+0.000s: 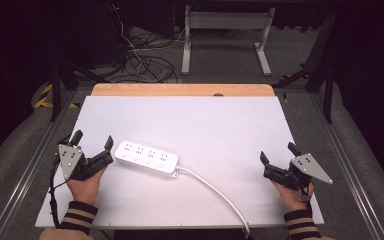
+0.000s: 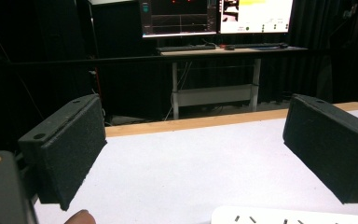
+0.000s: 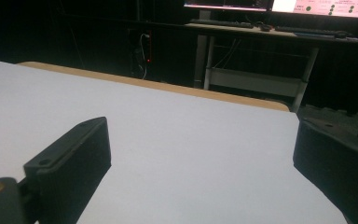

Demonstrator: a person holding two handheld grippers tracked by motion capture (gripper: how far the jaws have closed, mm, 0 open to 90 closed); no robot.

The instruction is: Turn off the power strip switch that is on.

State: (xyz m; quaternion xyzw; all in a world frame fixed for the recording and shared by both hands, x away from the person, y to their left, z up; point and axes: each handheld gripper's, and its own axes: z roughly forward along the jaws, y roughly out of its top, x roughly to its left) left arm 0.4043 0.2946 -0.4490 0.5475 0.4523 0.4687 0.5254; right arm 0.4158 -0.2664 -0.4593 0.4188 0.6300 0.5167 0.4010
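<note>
- A white power strip [image 1: 147, 157] lay flat on the white table [image 1: 220, 120], in the near-left part, its long axis running from upper left to lower right in the high view.
- Its white cable [image 1: 215, 189] left the right end of the strip and curved toward the near edge of the table, reaching it right of centre.
- The left gripper [image 1: 94, 152] rested near the left edge, held in the left hand [image 1: 85, 182]; its jaws stood wide apart with nothing between them.
- The nearer tip of that gripper lay just beside the left end of the strip; whether it touched could not be told.
- In the left gripper view, the gripper [image 2: 193, 154] faced the far edge of the table, and a corner of the strip [image 2: 293, 215] showed at the bottom right, low between the jaws and nearer the right one.
- The right gripper [image 1: 275, 162] rested near the right edge in the right hand [image 1: 292, 195], well apart from the strip; its jaws were likewise spread wide and held nothing.
- In the right gripper view, bare table [image 3: 177, 140] lay between the jaws of the gripper [image 3: 205, 168].
- The whole far half of the table lay bare, as did the stretch between the strip and the right gripper.
- A wooden strip [image 1: 182, 90] bordered the far edge of the white surface.
- Beyond it stood a desk [image 2: 223, 49] carrying monitors [image 2: 214, 16].
</note>
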